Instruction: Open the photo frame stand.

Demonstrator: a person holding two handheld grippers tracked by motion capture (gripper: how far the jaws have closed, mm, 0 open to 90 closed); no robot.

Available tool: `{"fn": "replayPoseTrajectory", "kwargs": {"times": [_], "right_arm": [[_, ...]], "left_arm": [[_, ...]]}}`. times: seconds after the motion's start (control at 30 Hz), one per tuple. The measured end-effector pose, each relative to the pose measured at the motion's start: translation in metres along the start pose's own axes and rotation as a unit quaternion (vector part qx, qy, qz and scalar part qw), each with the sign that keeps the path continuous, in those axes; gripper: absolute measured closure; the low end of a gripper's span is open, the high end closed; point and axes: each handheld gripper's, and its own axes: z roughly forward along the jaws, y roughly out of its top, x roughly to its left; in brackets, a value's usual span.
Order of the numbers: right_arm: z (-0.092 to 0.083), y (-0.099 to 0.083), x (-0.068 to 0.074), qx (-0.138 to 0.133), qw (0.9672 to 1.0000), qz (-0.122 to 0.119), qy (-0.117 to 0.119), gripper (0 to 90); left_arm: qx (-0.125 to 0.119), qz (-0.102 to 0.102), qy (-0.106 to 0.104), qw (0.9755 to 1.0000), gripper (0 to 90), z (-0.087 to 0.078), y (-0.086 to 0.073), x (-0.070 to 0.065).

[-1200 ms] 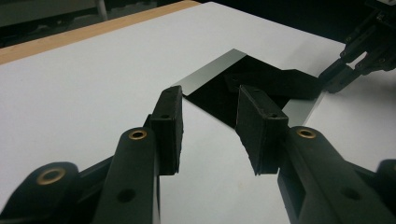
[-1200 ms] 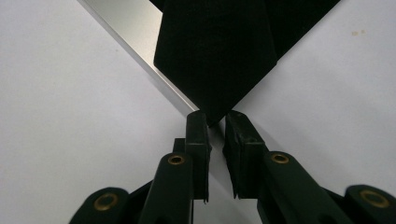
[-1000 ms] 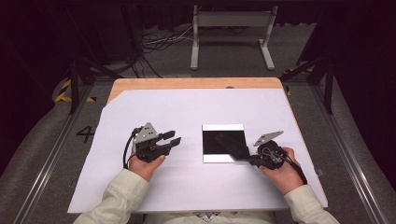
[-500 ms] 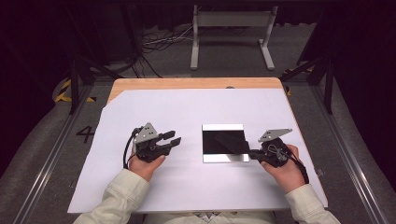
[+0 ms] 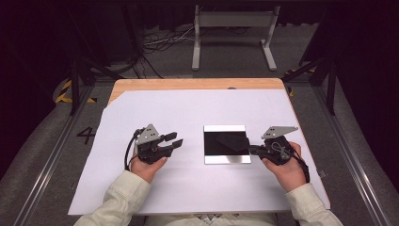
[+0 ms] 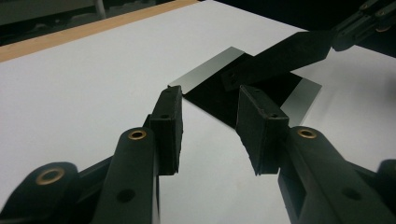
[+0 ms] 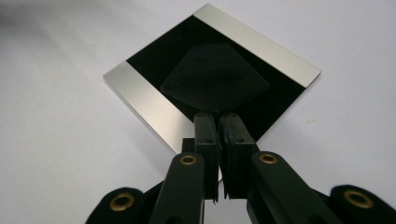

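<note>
Your right gripper (image 5: 251,150), at the right of centre in the high view, has just been closing its jaws on the corner of a thin, dark, translucent square sheet (image 7: 215,79). In the right gripper view the jaws pinch that corner. The sheet sits over a square black plate with silver edge strips (image 5: 226,159), lying on the white table cover (image 5: 188,113) at frame centre. Your left gripper (image 5: 175,142), left of the plate, stands with jaws parted and empty.

left gripper (image 5: 173,141): jaws apart | right gripper (image 5: 250,149): jaws just closing, nearly together
</note>
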Motion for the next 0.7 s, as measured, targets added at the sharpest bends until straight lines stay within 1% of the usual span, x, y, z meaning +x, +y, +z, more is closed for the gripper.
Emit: {"fn": "replayPoseTrajectory", "kwargs": {"times": [0.1,0.27,0.5,0.7], "right_arm": [[-0.0014,0.0046,0.0024,-0.012,0.9999,-0.004,-0.007,86.4],[-0.0016,0.0067,0.0030,-0.018,0.9998,-0.005,-0.009,86.4],[-0.0024,0.0047,0.0016,-0.017,0.9998,-0.001,-0.005,85.3],[-0.0086,0.0021,-0.0025,-0.016,0.9998,0.010,0.001,82.4]], "left_arm": [[0.000,-0.002,-0.001,1.0000,61.4,0.0000,-0.0001,-0.0002],[0.001,0.000,-0.001,1.0000,61.3,0.0002,-0.0001,-0.0001],[0.002,0.000,-0.002,1.0000,61.0,0.0006,-0.0002,-0.0001],[0.002,-0.001,-0.004,1.0000,60.8,0.0006,-0.0002,-0.0001]]}}
